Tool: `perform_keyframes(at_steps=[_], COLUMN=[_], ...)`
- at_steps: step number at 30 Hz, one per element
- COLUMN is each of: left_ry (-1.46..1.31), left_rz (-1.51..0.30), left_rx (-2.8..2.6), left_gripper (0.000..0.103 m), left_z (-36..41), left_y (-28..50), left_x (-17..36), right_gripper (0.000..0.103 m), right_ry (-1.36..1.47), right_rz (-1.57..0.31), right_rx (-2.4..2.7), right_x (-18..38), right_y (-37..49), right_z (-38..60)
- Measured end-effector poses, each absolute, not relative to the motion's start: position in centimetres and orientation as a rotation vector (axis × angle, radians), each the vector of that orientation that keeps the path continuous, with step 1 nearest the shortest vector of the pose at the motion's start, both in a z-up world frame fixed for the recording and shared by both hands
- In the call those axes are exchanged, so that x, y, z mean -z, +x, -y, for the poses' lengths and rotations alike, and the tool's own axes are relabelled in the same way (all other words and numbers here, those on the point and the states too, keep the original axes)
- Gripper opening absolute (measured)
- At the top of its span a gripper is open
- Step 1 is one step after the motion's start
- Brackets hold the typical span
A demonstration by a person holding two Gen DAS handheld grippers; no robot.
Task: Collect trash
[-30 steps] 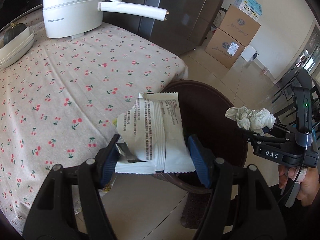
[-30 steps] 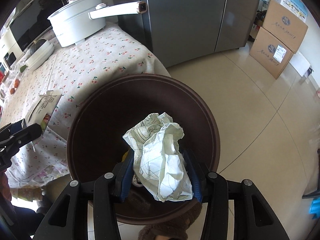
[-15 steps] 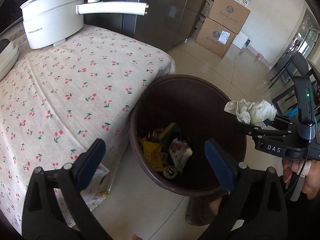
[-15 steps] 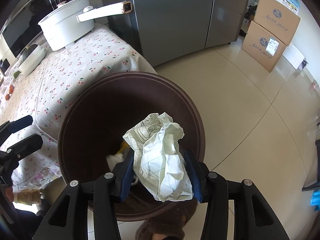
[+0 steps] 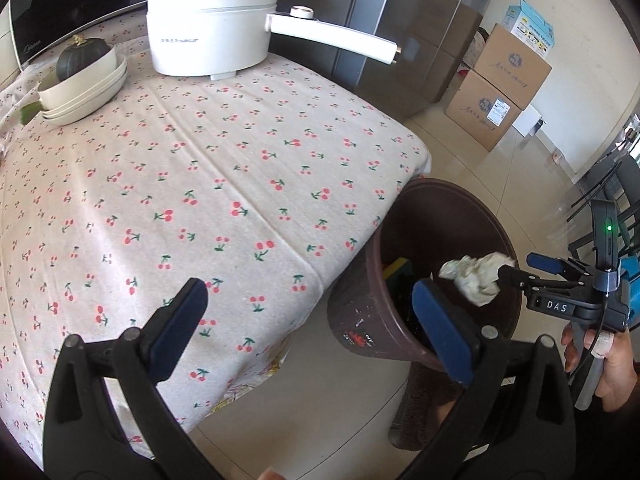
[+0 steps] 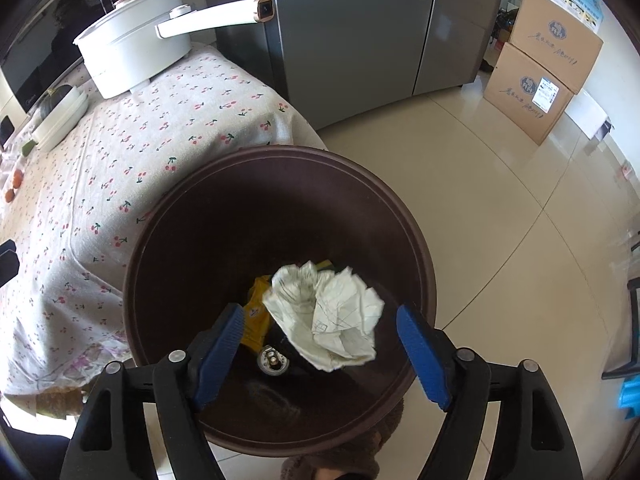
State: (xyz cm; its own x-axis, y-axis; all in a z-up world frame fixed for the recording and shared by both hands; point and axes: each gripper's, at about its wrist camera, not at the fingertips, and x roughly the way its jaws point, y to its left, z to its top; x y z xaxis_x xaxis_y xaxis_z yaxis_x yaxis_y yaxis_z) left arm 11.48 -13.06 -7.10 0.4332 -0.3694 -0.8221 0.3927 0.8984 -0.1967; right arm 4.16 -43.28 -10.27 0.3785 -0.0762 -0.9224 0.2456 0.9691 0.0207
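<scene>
right gripper (image 6: 320, 344) has just been opening, pads clear of the crumpled white paper ball (image 6: 326, 316), creased with faint printed lines, sitting loose between them over the brown trash bin (image 6: 416, 240); left gripper (image 5: 308, 328) wide open, empty, by the cherry tablecloth (image 5: 200, 168)

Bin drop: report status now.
Left claw open, empty. Right claw just opened; crumpled paper loose between pads above brown bin. Nothing blocking.
</scene>
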Motion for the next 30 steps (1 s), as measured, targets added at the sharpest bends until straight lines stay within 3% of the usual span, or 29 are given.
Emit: perform_keyframes(at_steps=[12, 20, 30], left_ry=[0.042, 0.06, 0.008], left_rz=[-0.965, -0.812, -0.756], left_rx=[0.302, 0.217, 0.178], left_gripper=[0.102, 0.102, 0.102], left_z=[7.9, 6.5, 5.6], left_y=[8.9, 4.2, -1.4], left_x=[5.9, 2.3, 0.0], right_gripper=[0.087, 0.102, 0.103], right_ry=[0.16, 0.063, 0.019], right_rz=[-1.059, -0.904, -0.747], right_rx=[0.158, 0.088, 0.068], right_x=[6.6, 2.7, -0.7], right_y=[2.5, -1.4, -6.2], right_z=[39.8, 34.2, 30.1])
